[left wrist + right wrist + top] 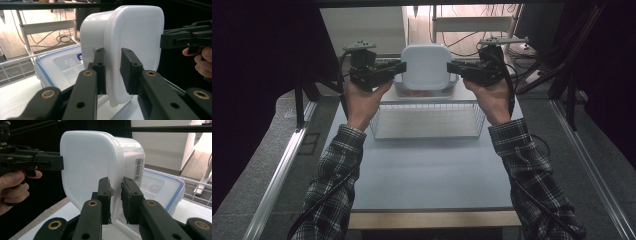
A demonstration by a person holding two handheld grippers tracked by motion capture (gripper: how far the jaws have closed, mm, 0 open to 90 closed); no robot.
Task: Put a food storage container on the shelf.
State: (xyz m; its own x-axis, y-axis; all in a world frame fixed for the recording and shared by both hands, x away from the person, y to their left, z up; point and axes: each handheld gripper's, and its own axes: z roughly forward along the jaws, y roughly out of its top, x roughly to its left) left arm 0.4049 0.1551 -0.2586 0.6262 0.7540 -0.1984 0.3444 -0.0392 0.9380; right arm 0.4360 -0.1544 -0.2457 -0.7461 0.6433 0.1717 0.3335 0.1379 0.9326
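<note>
A white lidded plastic container point(426, 65) hangs in the air at the back of the table, tipped so its flat face points toward me. My left gripper point(401, 66) is shut on its left rim, and my right gripper point(452, 67) is shut on its right rim. In the left gripper view the jaws point(113, 51) clamp the edge of the container point(135, 37), with the right gripper point(185, 37) at the far side. In the right gripper view the jaws point(116, 180) pinch the rim of the container point(87, 162), which bears a barcode label.
Just below the white container sits a clear box with a blue-sealed lid point(62, 65) point(160, 187) point(424, 91). A white wire basket point(427, 122) stands in front of it on the grey table point(427, 170). Cables and metal frame legs lie beyond the table.
</note>
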